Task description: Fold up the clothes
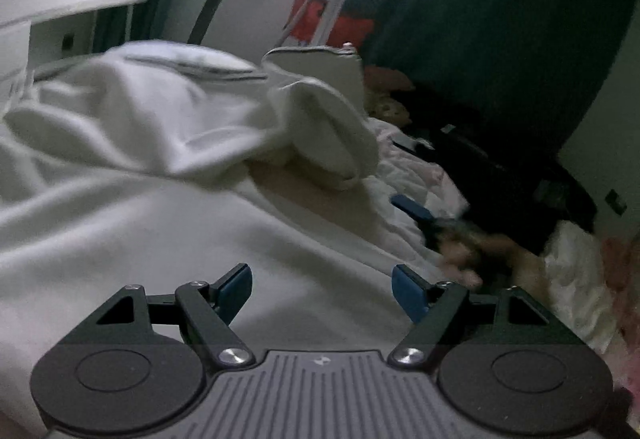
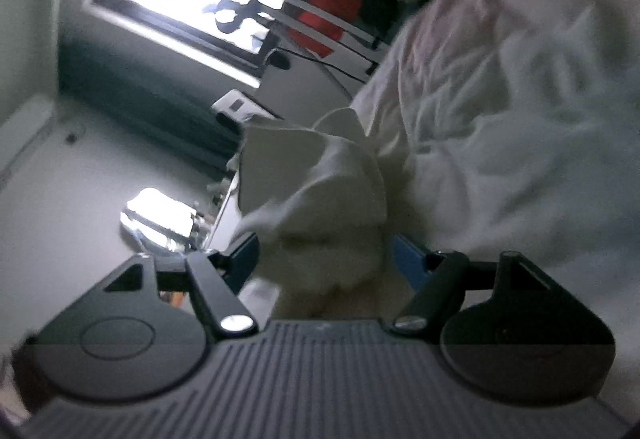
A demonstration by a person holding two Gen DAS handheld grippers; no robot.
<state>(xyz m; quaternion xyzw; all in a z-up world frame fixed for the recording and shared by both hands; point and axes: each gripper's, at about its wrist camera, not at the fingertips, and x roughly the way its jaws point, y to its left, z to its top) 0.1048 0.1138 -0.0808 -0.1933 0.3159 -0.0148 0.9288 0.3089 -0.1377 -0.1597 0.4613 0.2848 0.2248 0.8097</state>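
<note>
One white garment (image 1: 168, 127) is seen crumpled across the frame's middle. Left gripper (image 1: 322, 289) is spread wide, holding nothing; right gripper (image 2: 324, 259) is spread around its bunched cloth.

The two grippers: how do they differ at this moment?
The left gripper has only flat white garment beyond its fingers, nothing between them; the right gripper has a bunched fold of white cloth between its fingers. The right view is strongly tilted; the left is nearly level. Both stand open, with blue pads.

Your left gripper (image 1: 322, 289) level and low, fingers (image 1: 236, 285) spread wide with nothing between them, your right gripper (image 2: 324, 259) rolled sideways, fingers (image 2: 408, 259) apart, your right hand (image 1: 472, 259) blurred.
</note>
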